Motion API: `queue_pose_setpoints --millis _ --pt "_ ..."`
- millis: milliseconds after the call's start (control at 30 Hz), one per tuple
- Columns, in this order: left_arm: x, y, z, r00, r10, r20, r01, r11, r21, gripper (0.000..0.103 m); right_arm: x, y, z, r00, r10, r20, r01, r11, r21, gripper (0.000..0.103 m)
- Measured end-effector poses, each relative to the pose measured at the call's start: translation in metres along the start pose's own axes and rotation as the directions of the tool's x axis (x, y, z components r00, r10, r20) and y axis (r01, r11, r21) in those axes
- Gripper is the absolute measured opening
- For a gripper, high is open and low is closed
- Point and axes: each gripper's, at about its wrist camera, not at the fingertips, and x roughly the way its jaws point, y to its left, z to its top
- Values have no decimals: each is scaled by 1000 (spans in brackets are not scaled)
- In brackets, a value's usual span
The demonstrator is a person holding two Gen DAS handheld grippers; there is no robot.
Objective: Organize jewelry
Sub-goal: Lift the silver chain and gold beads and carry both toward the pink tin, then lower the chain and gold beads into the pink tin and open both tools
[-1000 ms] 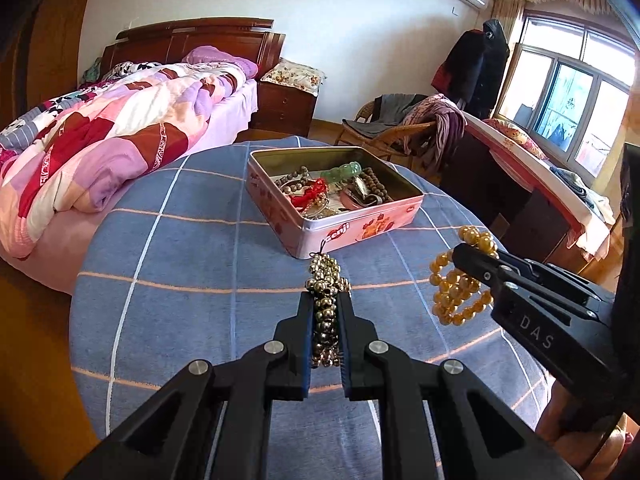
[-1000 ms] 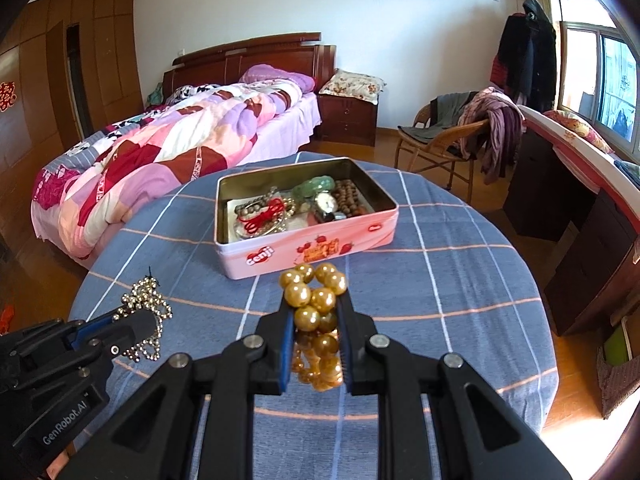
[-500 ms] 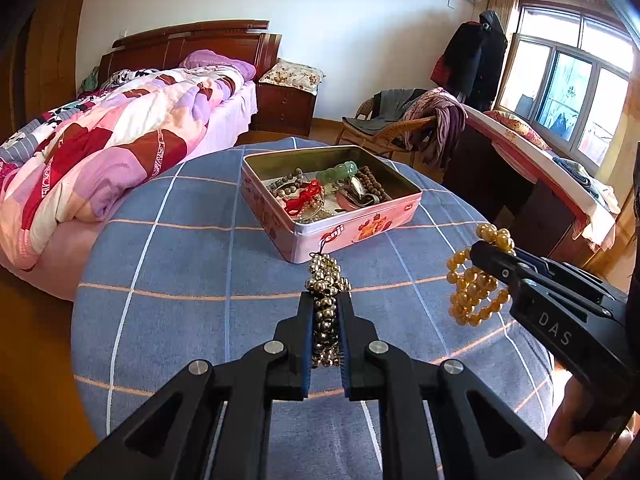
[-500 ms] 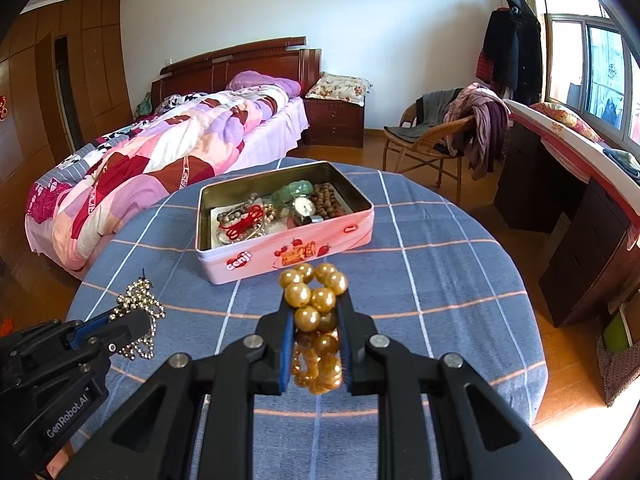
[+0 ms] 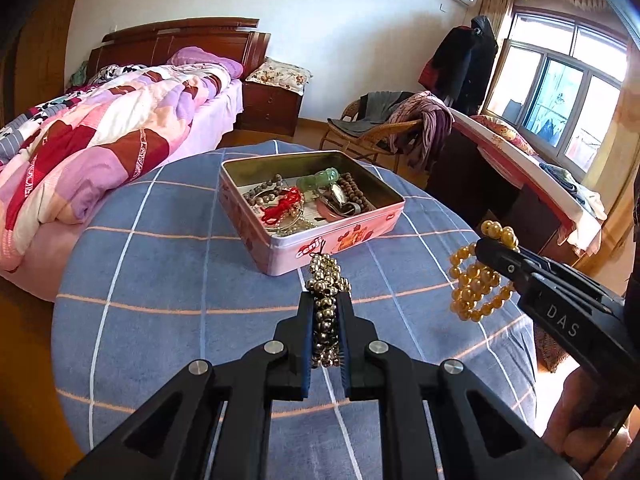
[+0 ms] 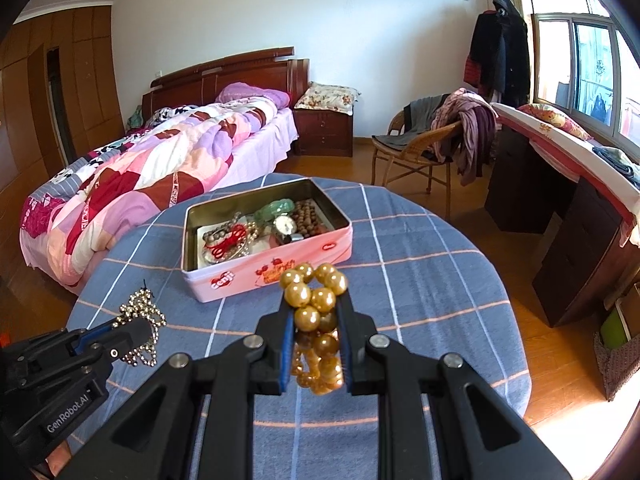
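Observation:
A pink tin box [image 5: 362,236] [image 6: 296,260] stands open on the round table, holding several bracelets, a red cord, a green piece and a watch. My left gripper [image 5: 326,298] is shut on a silver bead chain [image 5: 326,280], held above the table in front of the tin; the chain also shows in the right wrist view [image 6: 142,312]. My right gripper [image 6: 316,300] is shut on a gold bead bracelet [image 6: 314,292], held above the table to the right of the left gripper; the bracelet also shows in the left wrist view [image 5: 474,280].
The table wears a blue checked cloth [image 5: 160,280] [image 6: 420,280]. A bed with a patchwork quilt [image 6: 160,168] lies to the left. A wicker chair with clothes [image 6: 432,148] and a dark desk [image 6: 560,220] stand behind and to the right.
Both grippers have lifted and drawn back a little from the tin, each still holding its jewelry. The tin looks smaller and farther in both views.

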Motion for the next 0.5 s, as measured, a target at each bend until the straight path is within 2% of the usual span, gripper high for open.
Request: queue_pose_setpoints --millis 200,500 --pt "9 -1 14 1000 -24 5 24 1000 -13 10 3 -5 15 1000 -11 17 11 1000 2 22" --pt "16 -10 42 999 -25 40 25 1000 18 10 15 -1 45 999 -4 46 4 1000 -10 22"
